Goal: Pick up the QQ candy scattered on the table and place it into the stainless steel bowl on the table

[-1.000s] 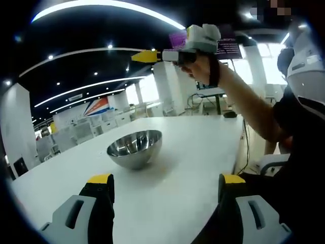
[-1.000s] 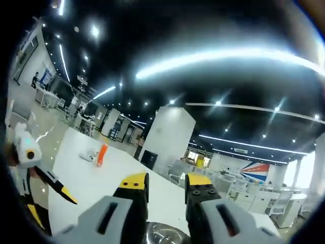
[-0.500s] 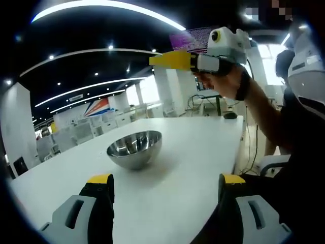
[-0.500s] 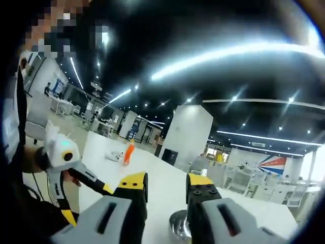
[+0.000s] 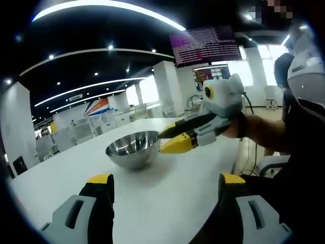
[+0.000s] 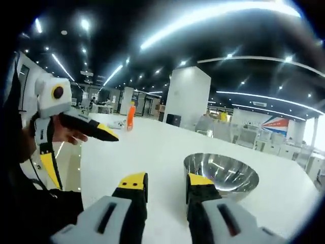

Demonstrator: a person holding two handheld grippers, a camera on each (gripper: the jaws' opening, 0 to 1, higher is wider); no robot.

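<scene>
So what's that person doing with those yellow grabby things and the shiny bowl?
A person holds a pair of tongs in each hand over a white table. The right tongs reach toward the stainless steel bowl, their tips near its rim. The left tongs wait low over the table, wide open and empty. I can't tell if the right tongs are carrying a candy, and no candy is visible in the bowl.

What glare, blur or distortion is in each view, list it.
Left gripper view: fisheye bends the ceiling light strips; bright windows wash out behind the right gripper; stainless steel bowl sharp. Right gripper view: ceiling strips flare and smear; the bowl mirrors highlights; table evenly lit.
</scene>
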